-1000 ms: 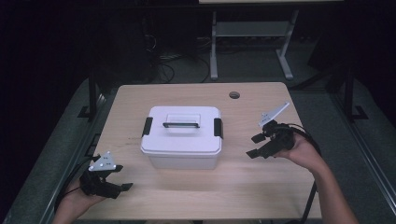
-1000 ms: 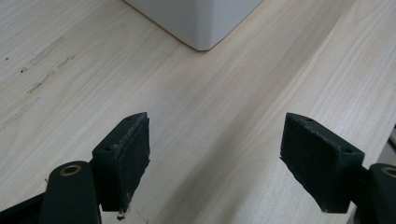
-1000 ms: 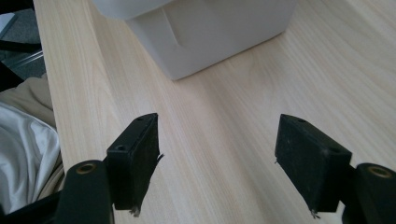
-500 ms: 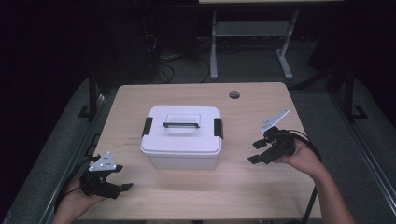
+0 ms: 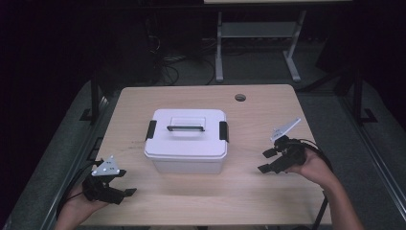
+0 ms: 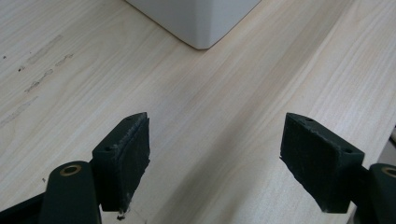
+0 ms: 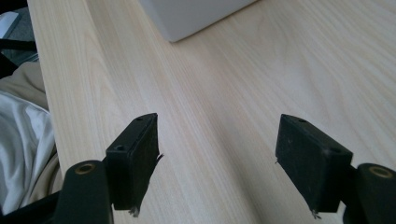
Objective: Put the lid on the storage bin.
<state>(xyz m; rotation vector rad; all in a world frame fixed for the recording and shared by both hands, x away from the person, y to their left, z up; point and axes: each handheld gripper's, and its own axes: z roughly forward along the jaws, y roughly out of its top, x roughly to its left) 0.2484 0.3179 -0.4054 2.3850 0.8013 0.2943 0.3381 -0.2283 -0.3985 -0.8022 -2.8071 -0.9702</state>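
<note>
Nearest the person, the left gripper (image 5: 125,192) rests low at the near-left corner of the table (image 5: 268,201), its jaws spread wide with nothing but bare wood between them, as the left gripper view confirms; a little farther in and on the other side, the right gripper (image 5: 266,161) hovers just over the tabletop with its jaws likewise parted and empty; between the two, at mid-table, sits the white lidded box (image 5: 186,141), upright, its lid on, a black latch (image 5: 151,130) at each end and a handle (image 5: 186,127) lying flat on top; both grippers are apart from it, the box's lower corner just showing ahead of each; beyond it a small round hole (image 5: 240,97) marks the far edge; this reads as the approach, before any contact; the next move would likely call for bringing each gripper to its own latch to release the lid.
</note>
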